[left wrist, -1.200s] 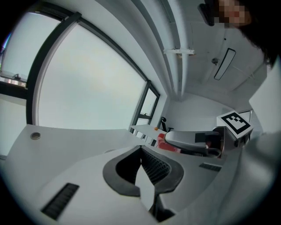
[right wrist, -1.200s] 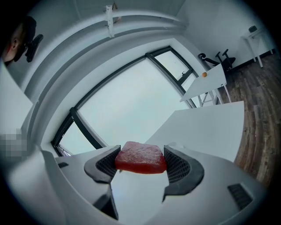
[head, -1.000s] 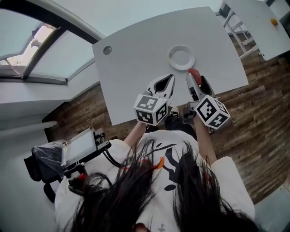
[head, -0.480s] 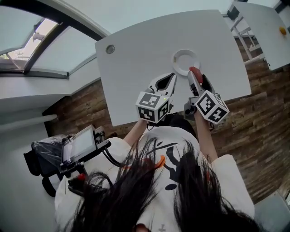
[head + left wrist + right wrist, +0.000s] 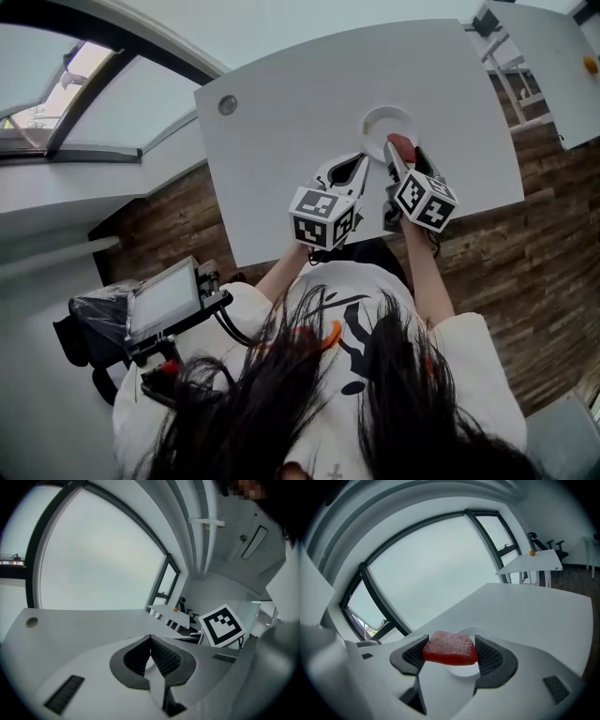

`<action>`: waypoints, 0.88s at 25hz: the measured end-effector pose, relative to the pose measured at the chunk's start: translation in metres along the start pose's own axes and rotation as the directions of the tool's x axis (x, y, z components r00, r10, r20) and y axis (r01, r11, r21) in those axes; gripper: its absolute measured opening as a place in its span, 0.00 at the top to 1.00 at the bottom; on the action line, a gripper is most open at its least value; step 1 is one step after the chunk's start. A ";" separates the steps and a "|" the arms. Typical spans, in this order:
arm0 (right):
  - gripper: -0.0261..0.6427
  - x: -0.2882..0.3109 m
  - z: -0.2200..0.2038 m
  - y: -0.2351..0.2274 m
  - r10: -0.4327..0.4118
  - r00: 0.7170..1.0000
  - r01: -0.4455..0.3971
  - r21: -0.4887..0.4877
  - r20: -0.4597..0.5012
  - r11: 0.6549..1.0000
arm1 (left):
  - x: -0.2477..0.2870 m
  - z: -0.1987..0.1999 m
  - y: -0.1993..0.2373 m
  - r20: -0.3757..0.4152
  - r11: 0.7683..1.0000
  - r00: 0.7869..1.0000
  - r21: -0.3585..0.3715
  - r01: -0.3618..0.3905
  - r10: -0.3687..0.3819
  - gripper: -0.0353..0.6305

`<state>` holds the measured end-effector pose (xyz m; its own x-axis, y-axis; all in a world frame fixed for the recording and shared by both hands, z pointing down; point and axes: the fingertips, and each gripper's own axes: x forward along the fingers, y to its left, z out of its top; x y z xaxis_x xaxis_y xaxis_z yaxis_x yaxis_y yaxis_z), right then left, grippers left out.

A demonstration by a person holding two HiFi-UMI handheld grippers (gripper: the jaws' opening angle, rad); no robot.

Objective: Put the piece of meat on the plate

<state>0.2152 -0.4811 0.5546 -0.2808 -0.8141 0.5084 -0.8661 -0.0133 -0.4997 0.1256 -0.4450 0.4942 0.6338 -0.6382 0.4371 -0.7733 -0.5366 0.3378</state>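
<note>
- The red piece of meat (image 5: 449, 649) is pinched between the ribbed pads of the right gripper (image 5: 451, 641). It hangs over the near rim of the white plate (image 5: 380, 117); I cannot tell whether it touches the plate.
- The plate lies on the right half of the white bench (image 5: 300, 94), set in from the near edge. Bare top spreads wide to its left and far side.
- The left gripper (image 5: 359, 157) is clenched on nothing, tips pressed together. It sits just beside the plate's near-left rim and close alongside the right gripper, and that is the tight spot.
- A round grommet (image 5: 226, 105) sits near the bench's far-left corner, well apart from everything.
- Past the bench's right edge there is wooden floor (image 5: 544, 216). Beyond it stands a second table (image 5: 553, 56) carrying a small orange thing (image 5: 591, 64).
</note>
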 end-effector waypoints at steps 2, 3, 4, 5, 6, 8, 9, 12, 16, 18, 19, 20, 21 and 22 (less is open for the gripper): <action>0.49 0.013 -0.006 -0.005 -0.017 1.000 0.016 -0.035 -0.025 0.999 | 0.002 -0.002 0.004 -0.009 1.000 1.000 0.000 -0.001 0.001 0.94; 0.49 0.019 -0.009 -0.007 -0.025 0.999 0.023 -0.052 -0.036 0.998 | 0.003 -0.003 0.006 -0.014 1.000 1.000 0.001 -0.001 0.001 0.94; 0.49 0.024 -0.012 -0.010 -0.035 0.998 0.031 -0.070 -0.045 0.997 | 0.004 -0.005 0.008 -0.020 1.000 1.000 0.002 -0.001 0.001 0.94; 0.49 0.029 -0.014 -0.012 -0.044 0.998 0.039 -0.090 -0.054 0.995 | 0.006 -0.007 0.010 -0.026 1.000 1.000 0.003 -0.001 0.001 0.94; 0.49 0.034 -0.015 -0.014 -0.052 0.997 0.045 -0.110 -0.063 0.993 | 0.007 -0.009 0.011 -0.034 1.000 0.999 0.003 -0.001 0.001 0.94; 0.49 0.043 -0.017 -0.017 -0.066 0.995 0.054 -0.156 -0.078 0.986 | 0.011 -0.013 0.014 -0.047 1.000 0.999 -0.003 0.000 0.000 0.94; 0.49 0.047 -0.018 -0.018 -0.072 0.994 0.056 -0.180 -0.085 0.982 | 0.012 -0.014 0.016 -0.052 1.000 0.999 -0.006 0.000 0.000 0.94; 0.49 0.058 -0.020 -0.022 -0.091 0.990 0.062 -0.241 -0.108 0.969 | 0.015 -0.016 0.018 -0.062 1.000 0.998 -0.003 0.003 -0.003 0.94; 0.49 0.071 -0.026 -0.027 -0.117 0.983 0.069 -0.300 -0.145 0.951 | 0.015 -0.015 0.023 -0.068 1.000 0.998 -0.007 0.006 -0.007 0.94; 0.49 0.076 -0.030 -0.027 -0.126 0.979 0.068 -0.324 -0.161 0.943 | 0.015 -0.016 0.028 -0.069 1.000 0.998 -0.014 0.003 -0.004 0.94; 0.49 0.077 -0.031 -0.026 -0.129 0.977 0.067 -0.334 -0.168 0.940 | 0.015 -0.016 0.030 -0.069 1.000 0.998 -0.018 0.001 -0.002 0.94; 0.49 0.079 -0.033 -0.027 -0.133 0.976 0.066 -0.341 -0.175 0.938 | 0.015 -0.016 0.031 -0.069 1.000 0.998 -0.021 -0.001 0.000 0.94; 0.49 0.080 -0.034 -0.028 -0.137 0.974 0.066 -0.348 -0.182 0.935 | 0.016 -0.016 0.032 -0.070 1.000 0.998 -0.023 -0.003 0.001 0.94; 0.49 0.081 -0.036 -0.028 -0.141 0.972 0.066 -0.355 -0.189 0.932 | 0.016 -0.015 0.033 -0.070 1.000 0.998 -0.026 -0.004 0.002 0.94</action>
<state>0.2024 -0.5256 0.6348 -0.2291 -0.6799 0.6966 -0.9730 0.1401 -0.1833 0.1104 -0.4647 0.5251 0.6295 -0.5991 0.4948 -0.7758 -0.5200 0.3573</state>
